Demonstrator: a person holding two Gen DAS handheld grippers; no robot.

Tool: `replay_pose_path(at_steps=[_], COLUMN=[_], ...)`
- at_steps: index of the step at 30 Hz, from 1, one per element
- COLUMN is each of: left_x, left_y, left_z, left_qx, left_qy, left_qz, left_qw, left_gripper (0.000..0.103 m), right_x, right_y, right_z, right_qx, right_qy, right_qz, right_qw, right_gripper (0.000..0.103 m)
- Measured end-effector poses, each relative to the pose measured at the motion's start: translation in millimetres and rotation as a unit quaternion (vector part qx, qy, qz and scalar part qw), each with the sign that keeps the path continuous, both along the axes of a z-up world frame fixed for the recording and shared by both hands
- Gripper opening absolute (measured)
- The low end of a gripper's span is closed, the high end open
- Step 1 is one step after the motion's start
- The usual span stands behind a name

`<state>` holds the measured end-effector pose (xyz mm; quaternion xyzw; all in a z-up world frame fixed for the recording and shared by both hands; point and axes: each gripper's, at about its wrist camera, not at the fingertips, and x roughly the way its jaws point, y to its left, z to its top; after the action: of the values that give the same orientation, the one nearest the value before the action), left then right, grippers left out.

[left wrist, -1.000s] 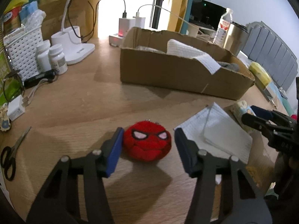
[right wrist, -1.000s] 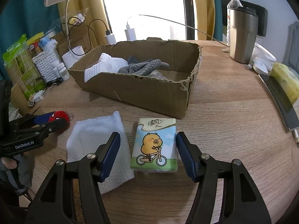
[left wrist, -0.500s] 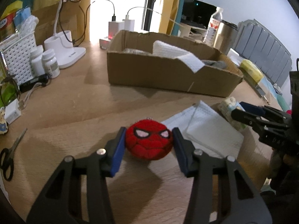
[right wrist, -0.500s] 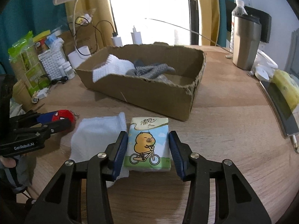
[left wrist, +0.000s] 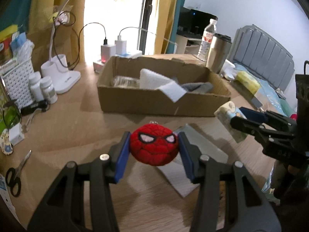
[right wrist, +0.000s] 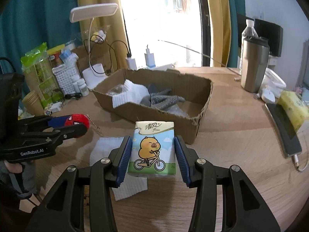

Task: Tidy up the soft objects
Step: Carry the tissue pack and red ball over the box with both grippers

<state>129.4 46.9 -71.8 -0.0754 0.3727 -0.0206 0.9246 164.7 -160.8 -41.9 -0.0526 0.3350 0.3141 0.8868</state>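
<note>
Grippers are both loaded right now. Left gripper (left wrist: 154, 148) has its blue pads squeezed against the sides of a round red plush ball with a white-eyed spider mask face (left wrist: 154, 147), and the ball hangs clear of the wooden tabletop (left wrist: 77, 127) with its little bead chain dangling (easier to spot from the right wrist view). Right gripper (right wrist: 152, 154) is clamped on a small soft pack of tissues printed with a cartoon capybara on a bicycle (right wrist: 153, 147); its jaws have just been closing and the pack sits pinched between the pads, lifted off the wood.

Under and between the two grippers a folded white textured cloth (right wrist: 108, 150) lies flat near the front edge of the tabletop. Just behind it sits an open, torn-edged brown cardboard box (right wrist: 160, 116), roughly mid-table, already holding a white waffle-weave cloth (right wrist: 133, 94) draped over its near wall, plus a pair of grey dotted gloves (right wrist: 164, 99) and something clear and crinkly I can't make out.

Along the left edge there's a white lattice plastic basket (left wrist: 16, 81), two white pill bottles (left wrist: 43, 89) and black-handled scissors (left wrist: 16, 174). Toward the back right corner stand a steel tumbler (right wrist: 253, 65) and a clear water bottle (right wrist: 249, 31) right behind it. A white desk lamp (right wrist: 93, 13) leans over the back left corner.
</note>
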Motion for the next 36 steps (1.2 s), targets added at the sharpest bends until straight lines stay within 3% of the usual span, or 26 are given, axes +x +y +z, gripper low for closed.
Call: replay_pose_path(at_steps=[21,36], left_x=[21,50], left_y=[-31,-63], left_z=[46,62], left_qx=[0.017,0.039], left_qy=[-0.037,-0.045], left_qz=[-0.029,-0.05], left_qw=[0.9987,0.997], left_gripper=[0.05,0.05], right_x=[17,48], right_y=[-27,-45], right_z=[35,43], right_qx=[0.036,0.058], right_qy=[-0.035,-0.043], right_qz=[0.003,0.003], right_qw=[0.999,0.997], right_gripper=[0.048,0.048])
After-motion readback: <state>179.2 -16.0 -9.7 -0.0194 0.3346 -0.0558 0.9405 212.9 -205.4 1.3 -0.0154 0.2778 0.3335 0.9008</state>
